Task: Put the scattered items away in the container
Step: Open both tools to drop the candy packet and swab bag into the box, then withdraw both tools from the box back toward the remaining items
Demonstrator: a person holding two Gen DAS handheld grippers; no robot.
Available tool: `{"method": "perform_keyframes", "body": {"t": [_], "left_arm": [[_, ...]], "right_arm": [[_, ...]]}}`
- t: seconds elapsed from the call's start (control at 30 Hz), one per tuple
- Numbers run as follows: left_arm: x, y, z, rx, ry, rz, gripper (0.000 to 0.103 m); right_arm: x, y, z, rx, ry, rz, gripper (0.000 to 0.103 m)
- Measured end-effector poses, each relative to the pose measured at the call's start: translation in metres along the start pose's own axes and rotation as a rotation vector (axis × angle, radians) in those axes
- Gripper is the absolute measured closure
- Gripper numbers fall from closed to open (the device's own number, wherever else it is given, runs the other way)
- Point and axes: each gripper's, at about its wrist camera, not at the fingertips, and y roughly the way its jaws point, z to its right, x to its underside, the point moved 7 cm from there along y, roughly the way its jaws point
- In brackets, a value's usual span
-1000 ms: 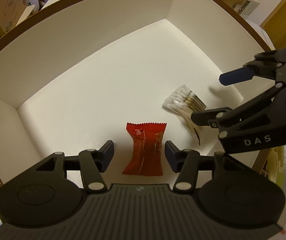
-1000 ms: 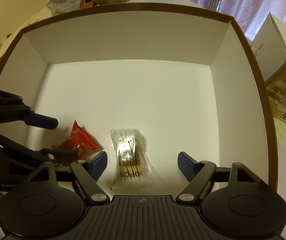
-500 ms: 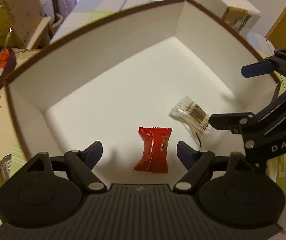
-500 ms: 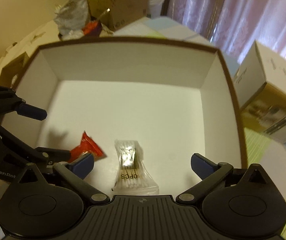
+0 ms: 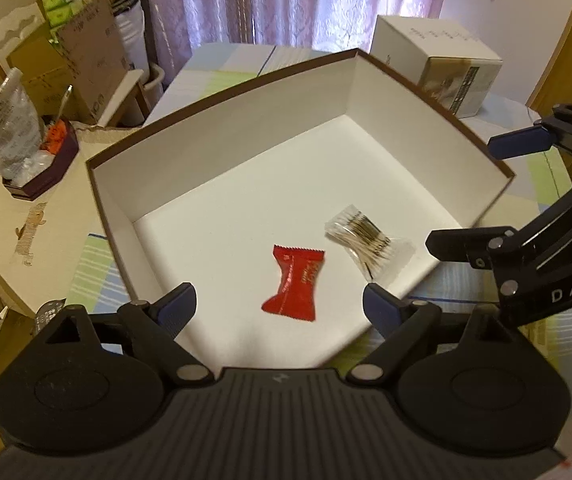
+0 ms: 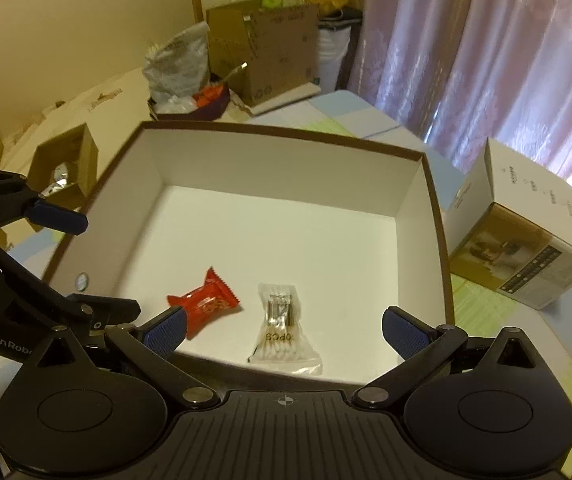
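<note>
Two grippers hang above the near edge of a white box with a brown rim [image 5: 222, 100], and both are wide open with nothing between the fingers. Nearest in the left wrist view is the left gripper [image 5: 280, 306]; its blue pads stand on either side of the red snack packet [image 5: 295, 282], which lies flat on the box floor below them. Just beside the packet, to its right, lies the clear pack of cotton swabs [image 5: 367, 242], also on the floor of the box. The right gripper [image 5: 473, 192] comes in from the right side, over the right wall of the box.

The right wrist view shows things turned around: the right gripper [image 6: 284, 328] frames the swab pack [image 6: 284, 330], whose printed label can be read only here, and the red packet [image 6: 206, 306] lies near its left pad. The left gripper [image 6: 86, 264] enters from the left. Only this view shows an open brown carton [image 6: 66, 164] left of the box. Farther off, a white product box [image 6: 525, 224] stands on the checked tablecloth [image 6: 365, 116], with pink curtains [image 6: 485, 40] behind.
</note>
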Motion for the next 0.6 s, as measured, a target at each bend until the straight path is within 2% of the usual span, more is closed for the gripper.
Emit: {"method": "perform_keyframes", "body": {"t": [0.6], "left_arm": [[0.037,-0.072,0.028,-0.005,0.015,0.115,0.012]], "right_arm": [[0.035,-0.091,-0.025,-0.022,0.017,0.146,0.002]]}}
